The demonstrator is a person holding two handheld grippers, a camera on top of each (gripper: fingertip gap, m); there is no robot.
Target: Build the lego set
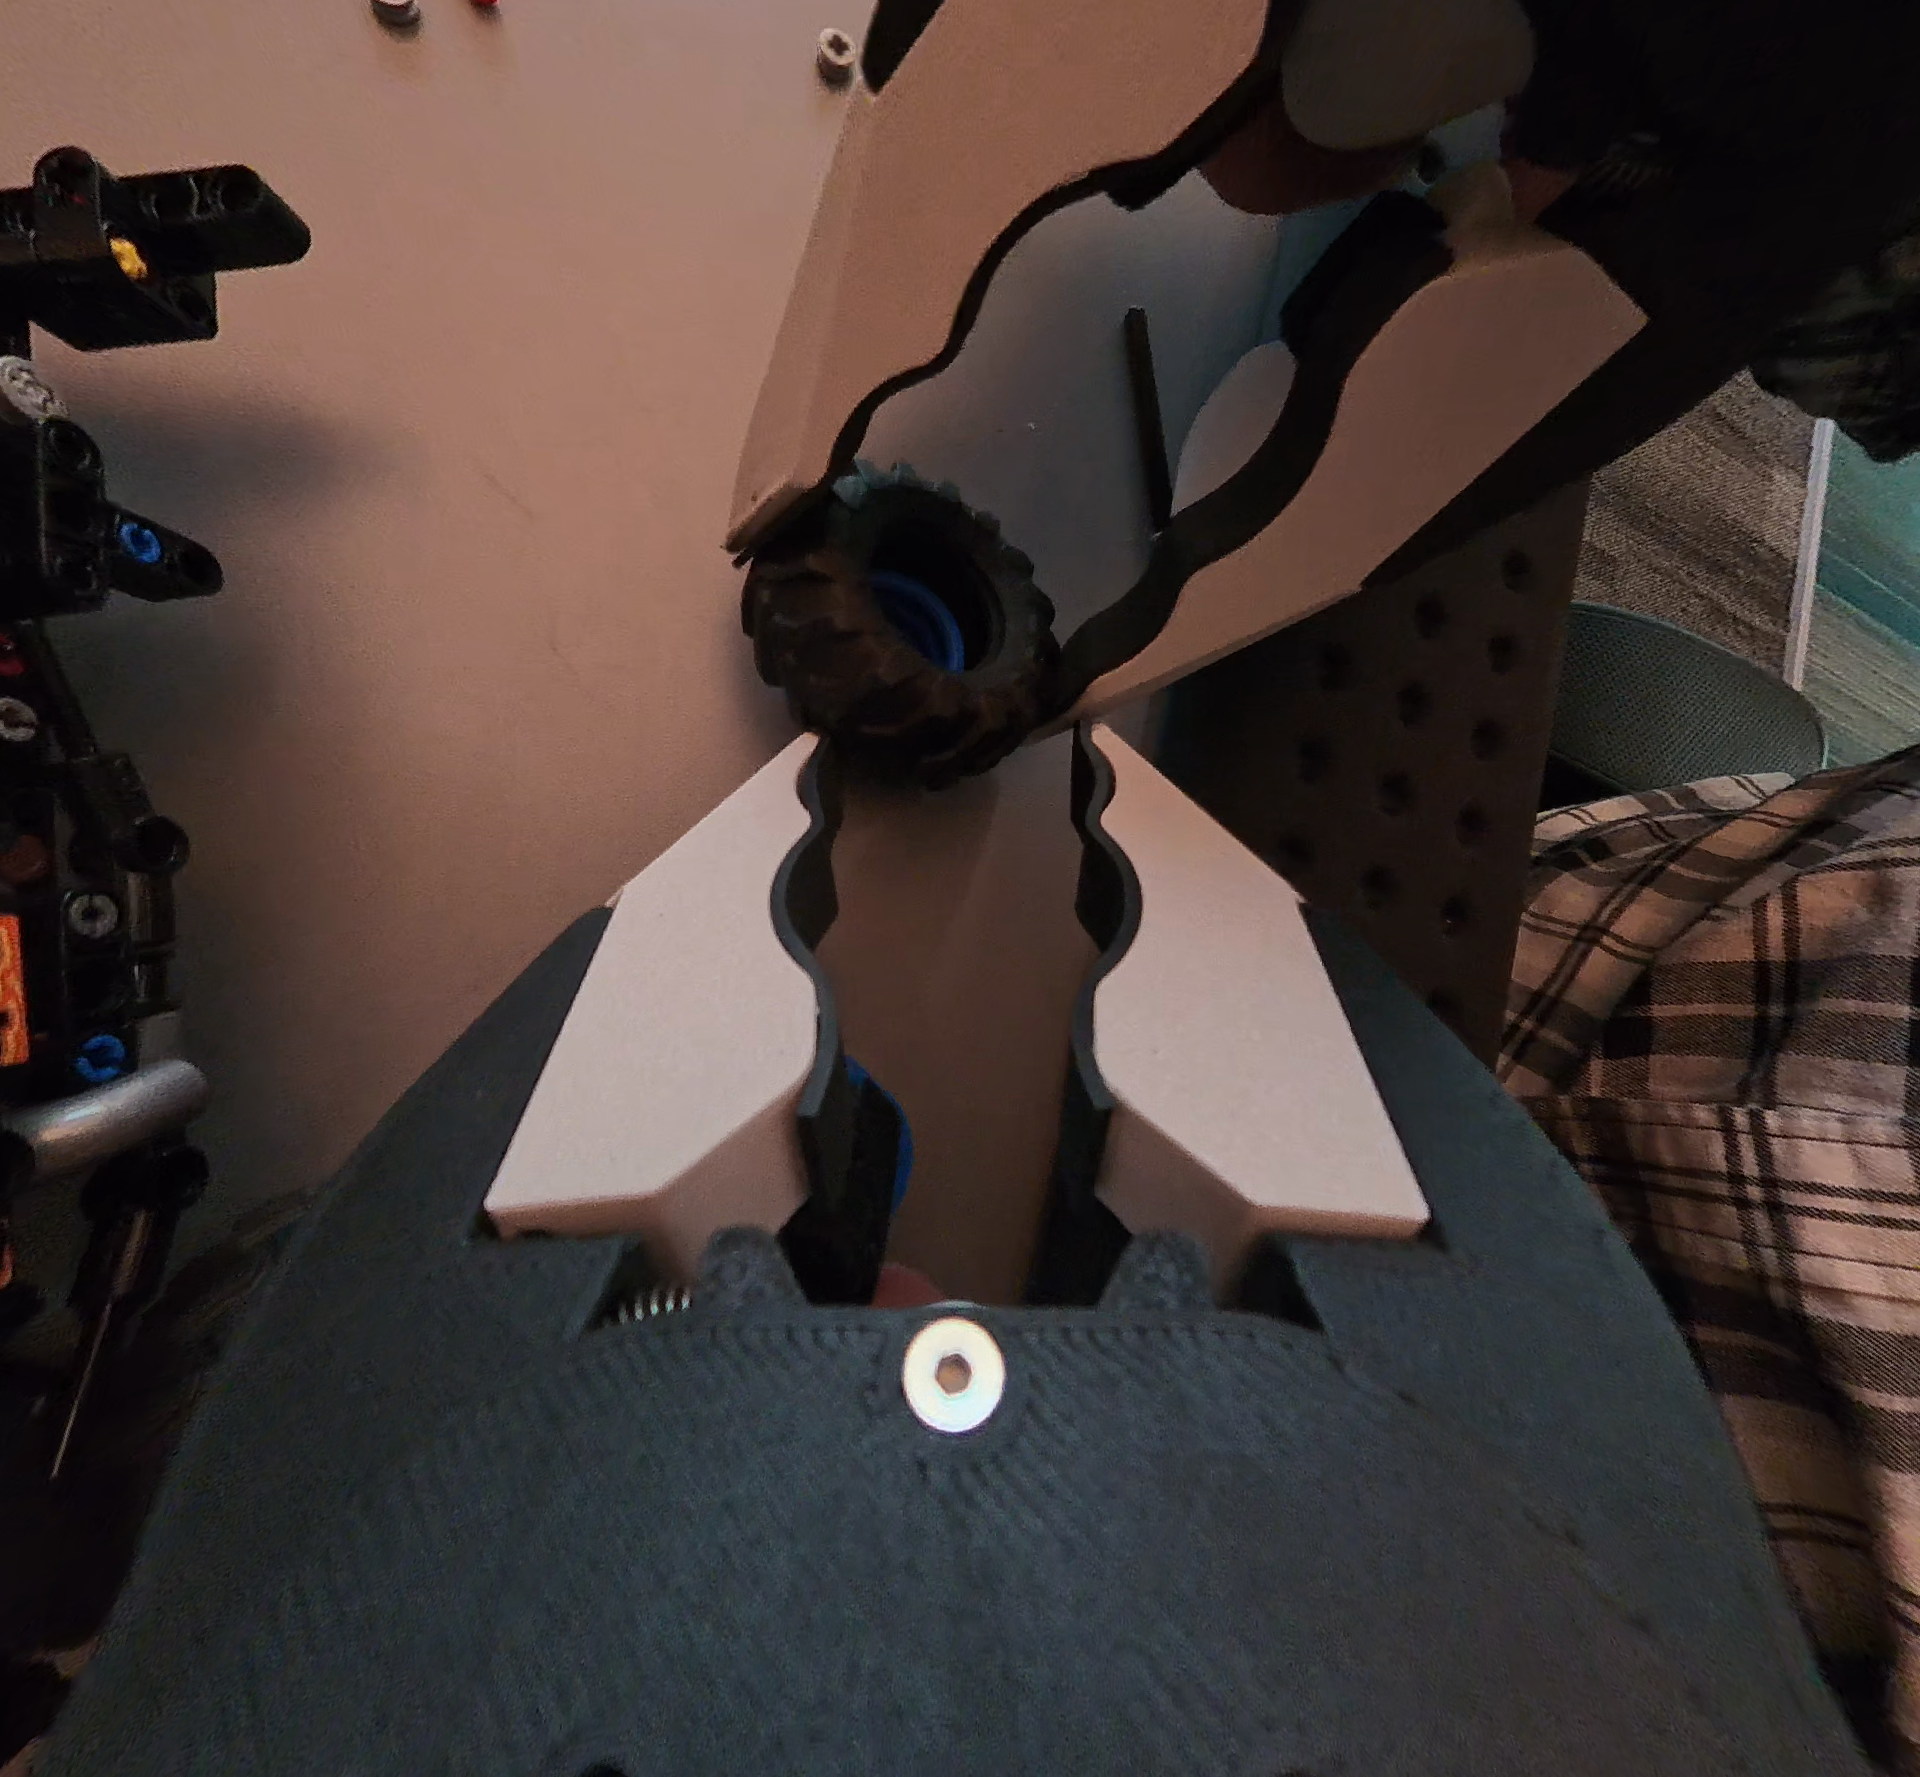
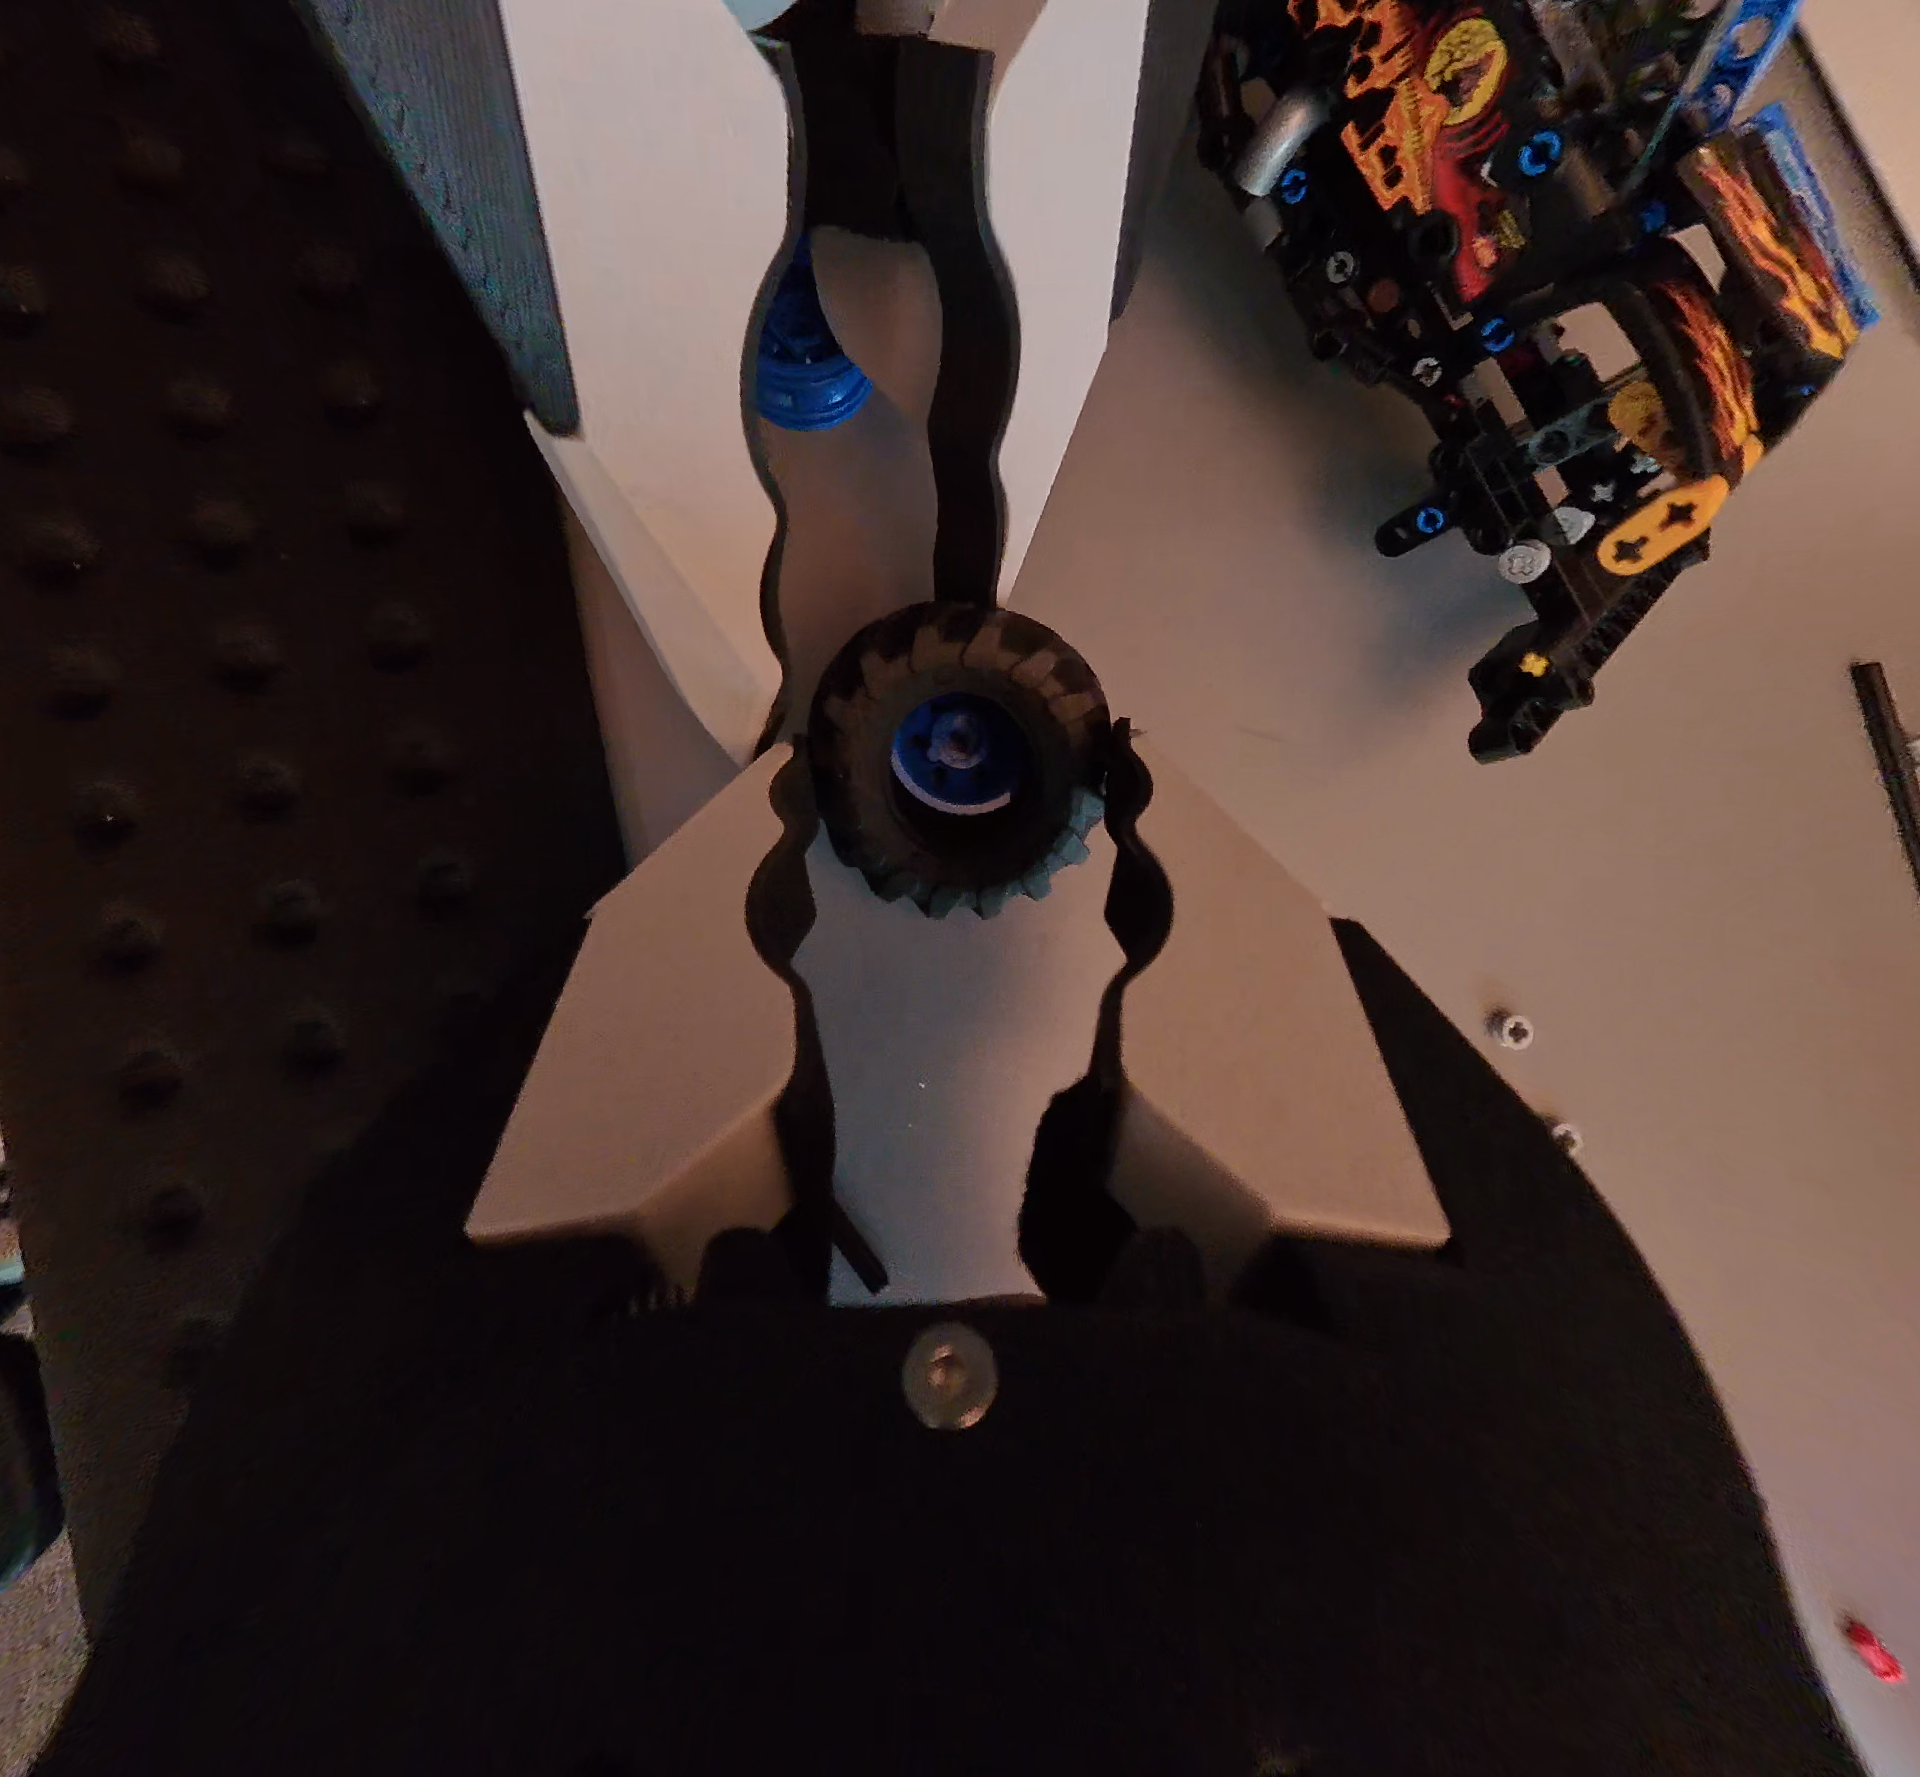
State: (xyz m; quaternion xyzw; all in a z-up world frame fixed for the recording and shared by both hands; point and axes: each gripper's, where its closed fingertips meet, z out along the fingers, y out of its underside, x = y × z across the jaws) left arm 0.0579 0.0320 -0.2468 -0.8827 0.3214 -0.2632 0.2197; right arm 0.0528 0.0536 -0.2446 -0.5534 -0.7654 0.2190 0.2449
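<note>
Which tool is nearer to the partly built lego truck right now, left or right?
Left. The lego truck sits beside the left tool; the right tool, clamped on the black tire, is farther off.

The small black tyre (image 1: 902, 631) I'm working on has chunky tread and a blue rim sunk in its middle; in my right wrist view the tyre (image 2: 951, 756) faces me, hub showing a pale centre. It sits off the table, pinched at its tread between my right gripper's (image 2: 951, 761) fingertips, with my left gripper's (image 1: 948, 740) tips just at its edge. A spare blue rim (image 2: 808, 366) lies on the pale table farther back. The half-built truck (image 2: 1538, 273), black beams with flame-printed panels, blue pins and a grey pipe, stands on the table to one side.
</note>
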